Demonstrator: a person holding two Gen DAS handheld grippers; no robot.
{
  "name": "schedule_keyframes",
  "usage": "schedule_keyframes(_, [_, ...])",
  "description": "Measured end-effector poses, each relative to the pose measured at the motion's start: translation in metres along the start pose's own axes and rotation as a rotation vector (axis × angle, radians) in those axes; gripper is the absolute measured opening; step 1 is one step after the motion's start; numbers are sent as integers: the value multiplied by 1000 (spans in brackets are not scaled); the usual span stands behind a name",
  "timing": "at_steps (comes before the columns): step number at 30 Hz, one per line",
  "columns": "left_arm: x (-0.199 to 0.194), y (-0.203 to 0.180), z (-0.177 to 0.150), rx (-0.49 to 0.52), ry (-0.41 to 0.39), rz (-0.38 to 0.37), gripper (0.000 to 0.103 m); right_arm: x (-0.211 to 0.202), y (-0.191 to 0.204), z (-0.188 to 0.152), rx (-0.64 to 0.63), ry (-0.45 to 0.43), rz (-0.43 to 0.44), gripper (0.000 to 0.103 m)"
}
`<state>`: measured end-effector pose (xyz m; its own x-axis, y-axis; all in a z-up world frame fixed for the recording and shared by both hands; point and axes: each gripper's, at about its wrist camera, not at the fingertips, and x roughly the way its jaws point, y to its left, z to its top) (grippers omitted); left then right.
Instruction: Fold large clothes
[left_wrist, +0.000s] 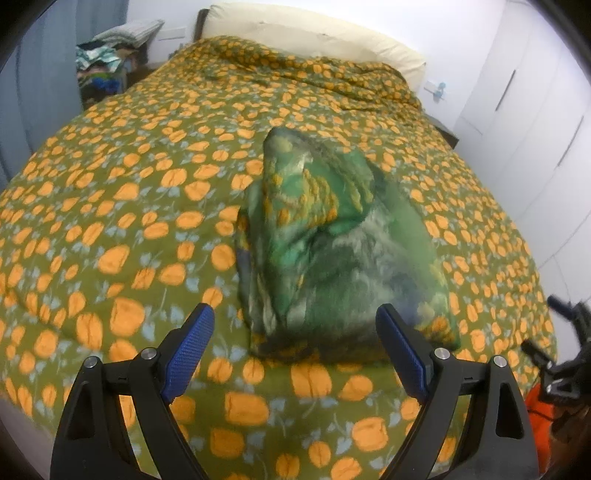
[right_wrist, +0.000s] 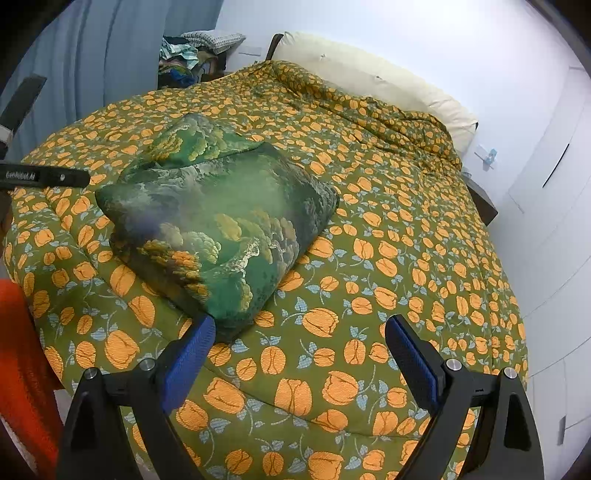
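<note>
Right wrist view: green printed garment (right_wrist: 218, 214) lies folded into a thick bundle near the bed's (right_wrist: 406, 258) near edge; left claw (left_wrist: 295, 350) and right claw (right_wrist: 300, 354) both spread, empty.

A green garment (right_wrist: 218, 214) printed with painted trees and yellow-orange foliage lies folded into a thick, roughly rectangular bundle, flat on the bed. In the right wrist view it sits toward 10 o'clock, one corner pointing to 6 o'clock.

Open bedspread (right_wrist: 369, 240) around folded garment (right_wrist: 221, 206) — unobstructed
</note>
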<state>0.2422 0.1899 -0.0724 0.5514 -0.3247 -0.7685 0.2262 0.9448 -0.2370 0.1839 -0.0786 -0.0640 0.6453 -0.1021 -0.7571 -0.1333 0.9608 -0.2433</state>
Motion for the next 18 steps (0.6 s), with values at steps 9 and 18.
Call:
schedule_keyframes(9, [100,41,23,-117,231,-330,96,92,-79,1,523,56,526,94])
schedule_keyframes(18, [204,59,-11,-187,412,-330,103,243,-38,3,702,198,906,103])
